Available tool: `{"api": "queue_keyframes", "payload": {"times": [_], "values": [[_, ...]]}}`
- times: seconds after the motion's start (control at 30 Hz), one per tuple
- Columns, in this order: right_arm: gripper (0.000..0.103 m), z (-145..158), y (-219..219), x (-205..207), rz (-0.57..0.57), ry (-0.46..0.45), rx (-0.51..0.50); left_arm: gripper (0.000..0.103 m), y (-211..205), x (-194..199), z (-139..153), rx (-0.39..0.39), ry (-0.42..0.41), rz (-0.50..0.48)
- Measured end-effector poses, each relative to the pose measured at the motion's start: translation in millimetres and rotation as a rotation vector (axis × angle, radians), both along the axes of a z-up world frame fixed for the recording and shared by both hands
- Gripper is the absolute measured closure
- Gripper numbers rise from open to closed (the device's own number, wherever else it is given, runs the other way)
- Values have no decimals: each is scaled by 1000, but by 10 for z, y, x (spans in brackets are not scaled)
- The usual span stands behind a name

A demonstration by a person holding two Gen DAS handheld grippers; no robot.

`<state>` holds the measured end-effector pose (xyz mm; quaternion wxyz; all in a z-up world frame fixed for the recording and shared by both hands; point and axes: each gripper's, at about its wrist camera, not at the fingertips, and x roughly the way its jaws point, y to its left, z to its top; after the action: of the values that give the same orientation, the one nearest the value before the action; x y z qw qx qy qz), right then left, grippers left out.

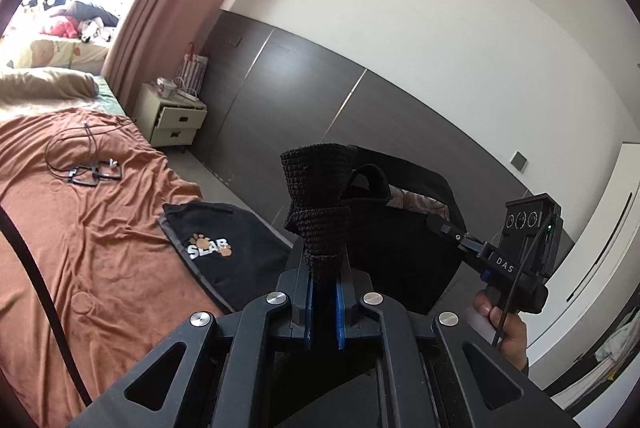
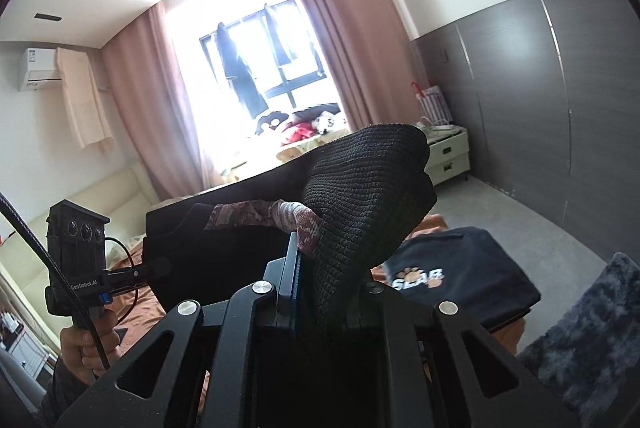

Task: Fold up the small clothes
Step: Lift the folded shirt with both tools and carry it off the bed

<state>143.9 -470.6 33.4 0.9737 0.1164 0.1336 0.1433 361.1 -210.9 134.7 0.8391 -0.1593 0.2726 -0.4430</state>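
Black knit fabric filled both views; the left gripper (image 1: 325, 282) was clamped on one bunched corner of a small black garment (image 1: 316, 204), and the right gripper (image 2: 332, 292) pinched the opposite corner, so the cloth hung stretched between them in the air above the rust-coloured bedspread (image 1: 100, 228); a patterned pink lining (image 2: 276, 214) showed along its upper edge. Holding it by two corners probably let it hang straight before being laid down for folding; a folded black shirt with a paw logo (image 1: 216, 248) already lay near the bed's edge, likely a finished piece; a tangle of cables (image 1: 88, 156) sat farther up the bed, well apart.
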Motion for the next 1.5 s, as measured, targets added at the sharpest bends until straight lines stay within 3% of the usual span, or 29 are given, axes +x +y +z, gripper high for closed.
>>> {"api": "queue_keyframes", "payload": {"times": [0.6,0.77,1.1,1.33,1.5], "values": [[93,-20,-23,473,-160,63,3,95,-1134,982,-359,-7,81,-154],[93,47,10,748,-188,73,3,95,-1302,1363,-494,-12,111,-176],[93,-164,166,1249,-235,151,46,95,-1469,2203,-1033,-13,213,-170],[93,20,269,1134,-265,161,62,95,-1516,2160,-965,-30,202,-212],[93,206,257,672,-286,131,77,96,-1564,1952,-794,-39,174,-228]]}}
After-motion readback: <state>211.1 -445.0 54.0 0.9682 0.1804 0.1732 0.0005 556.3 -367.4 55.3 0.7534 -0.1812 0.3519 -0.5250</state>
